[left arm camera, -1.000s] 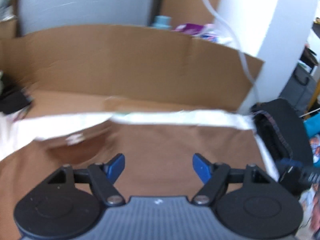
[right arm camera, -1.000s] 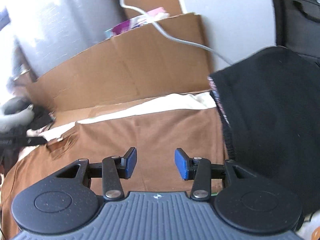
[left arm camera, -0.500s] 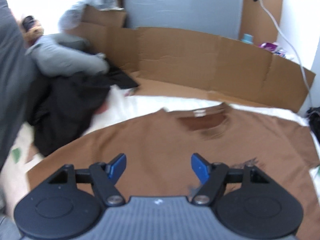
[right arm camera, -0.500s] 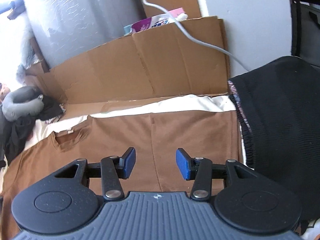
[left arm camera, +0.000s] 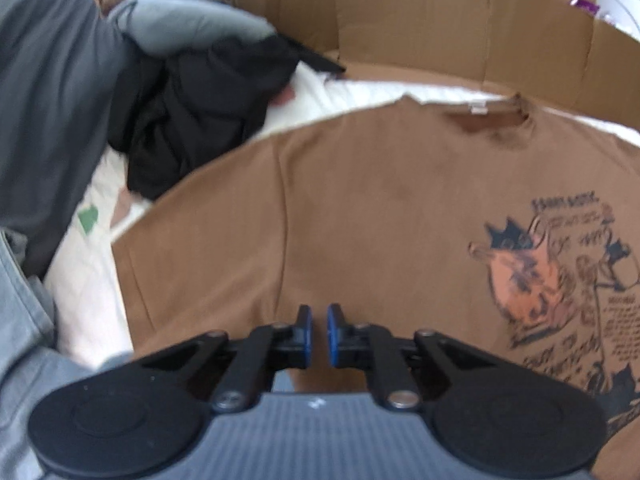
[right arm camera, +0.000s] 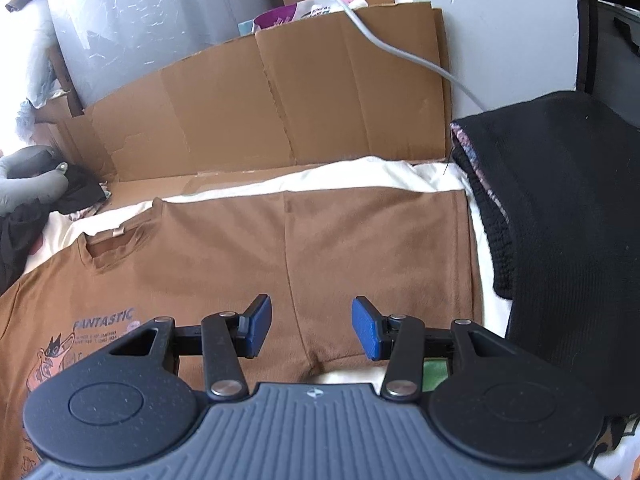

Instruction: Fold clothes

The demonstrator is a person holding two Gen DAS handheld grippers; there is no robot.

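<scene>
- The brown T-shirt is lying spread flat, print side up, on a white sheet, collar toward the cardboard wall; black clothes are heaped beside its left sleeve.
- It is looking soft, light and limp; I judge it will be sagging and creasing unless taken at a hem, sleeve edge or shoulder seam.
- The left gripper is closing, fingers nearly together over the left underarm seam; whether cloth is caught between them, I cannot tell.
- The right gripper is standing half spread above the right underarm seam, pinching nothing; the sleeve is lying just beyond its fingers, near a black knit.
</scene>
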